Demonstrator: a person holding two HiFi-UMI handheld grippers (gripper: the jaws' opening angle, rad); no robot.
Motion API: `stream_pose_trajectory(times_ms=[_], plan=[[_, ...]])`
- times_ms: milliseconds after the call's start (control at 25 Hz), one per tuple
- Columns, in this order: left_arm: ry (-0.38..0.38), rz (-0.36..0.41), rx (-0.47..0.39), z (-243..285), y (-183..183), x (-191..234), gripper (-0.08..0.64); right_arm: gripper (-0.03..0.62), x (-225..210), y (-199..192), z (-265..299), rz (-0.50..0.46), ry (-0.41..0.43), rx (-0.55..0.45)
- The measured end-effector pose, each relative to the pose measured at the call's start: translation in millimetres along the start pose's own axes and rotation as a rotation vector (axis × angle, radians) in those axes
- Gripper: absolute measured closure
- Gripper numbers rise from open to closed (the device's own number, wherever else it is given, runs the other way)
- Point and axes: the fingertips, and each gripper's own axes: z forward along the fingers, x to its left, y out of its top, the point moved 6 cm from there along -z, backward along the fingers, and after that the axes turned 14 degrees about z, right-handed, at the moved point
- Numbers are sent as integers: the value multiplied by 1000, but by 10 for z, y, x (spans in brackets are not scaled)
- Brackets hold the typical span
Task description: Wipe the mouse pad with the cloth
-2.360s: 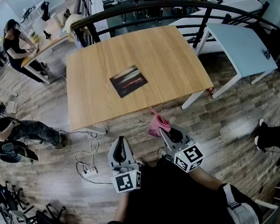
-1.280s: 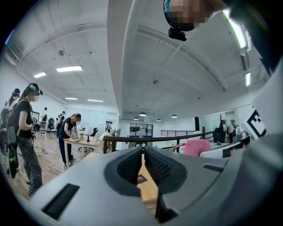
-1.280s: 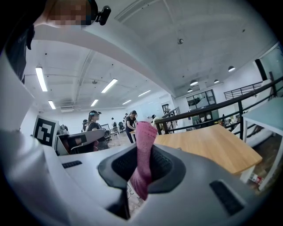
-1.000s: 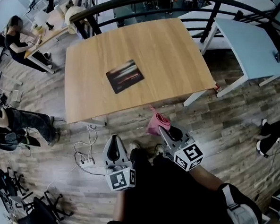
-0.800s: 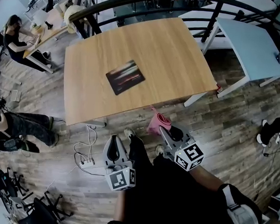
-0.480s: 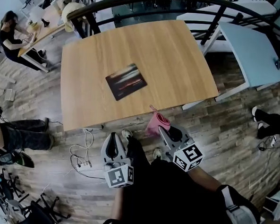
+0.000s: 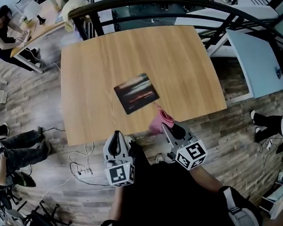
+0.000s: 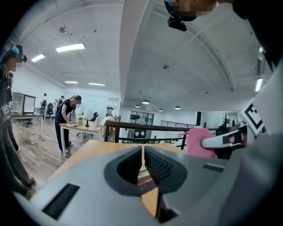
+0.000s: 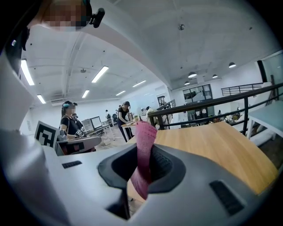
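A dark mouse pad (image 7: 136,92) with red and pale streaks lies on the wooden table (image 7: 97,55), near its front half. My right gripper (image 7: 165,127) is shut on a pink cloth (image 7: 159,121), which hangs over the table's front edge just short of the pad. In the right gripper view the cloth (image 9: 143,154) stands pinched between the jaws. My left gripper (image 7: 115,143) is held low in front of the table edge, its jaws closed together on nothing (image 8: 143,163).
A light blue table (image 7: 252,57) stands at the right, and a black railing (image 7: 153,1) runs behind the wooden table. A power strip with cables (image 7: 80,171) lies on the wood floor at the left. People sit and stand at the left and right edges.
The table and mouse pad have come closer in view as I stepped forward. The cloth in my right gripper now reaches over the table's front edge. Both grippers keep their hold.
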Motion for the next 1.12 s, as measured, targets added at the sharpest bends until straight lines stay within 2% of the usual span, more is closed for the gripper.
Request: stream_pose_trajectory(times_ms=[320,520,880,1120], plan=[[-109,-15,66,539,-204,472,525,528,115,66,842,1,-37,61],[-169,15,118,759,-377,644,525,528,90,98,1278,-17,-44,114],[-221,-43,256,1181,-775,535,525,528,-173,276,2087,-23,14,220],[-204,-71,339,1480,-1022,400,525,528,-369,103,2667,10,95,345]])
